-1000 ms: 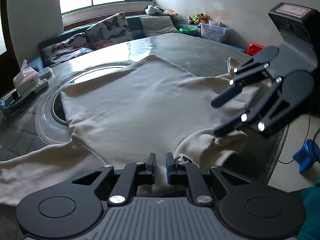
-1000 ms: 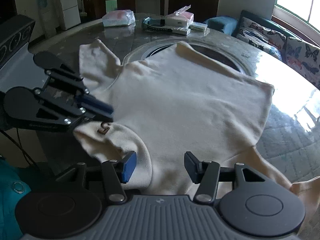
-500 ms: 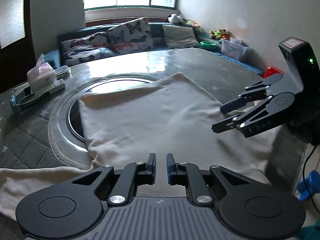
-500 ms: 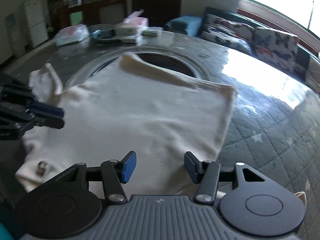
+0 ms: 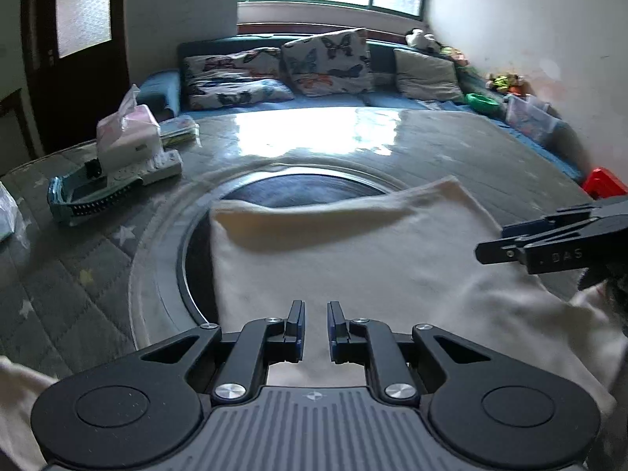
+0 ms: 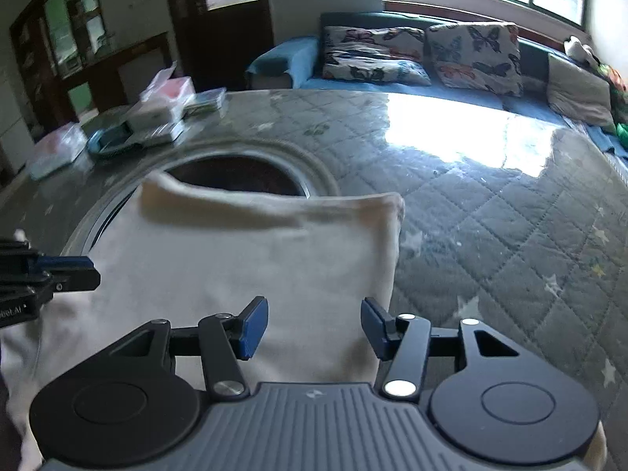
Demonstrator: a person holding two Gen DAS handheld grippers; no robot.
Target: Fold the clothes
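The garment (image 5: pixel 353 259) is a cream knit, soft and limp, judged light but thick enough to hold a rounded fold line; it will drape, sag between grip points and drag on the quilted surface (image 6: pixel 490 212) rather than slide freely. It lies flat across the near half of the surface, its far edge crossing the round dark inset (image 5: pixel 290 192), with the far hem slightly raised and curled. The near part runs under both tools and, in the left wrist view, appears to hang off the near edge at lower left. Take hold at an edge or corner, where a single or double layer can be pinched cleanly; a grip in the middle of the panel would bunch the cloth. The left gripper (image 5: pixel 314 325) sits low over the near part of the garment, jaws narrowed to a small gap; cloth shows through the gap, but whether any is pinched cannot be told. The right gripper (image 6: pixel 314 325) has its jaws wide apart and holds nothing; its right finger stands just above the garment's right side edge, so that edge lies between or just beside the jaws. Each tool appears at the margin of the other's view, both at the near end of the garment and apart. A tissue box (image 5: pixel 127 137) stands well clear at the far left.
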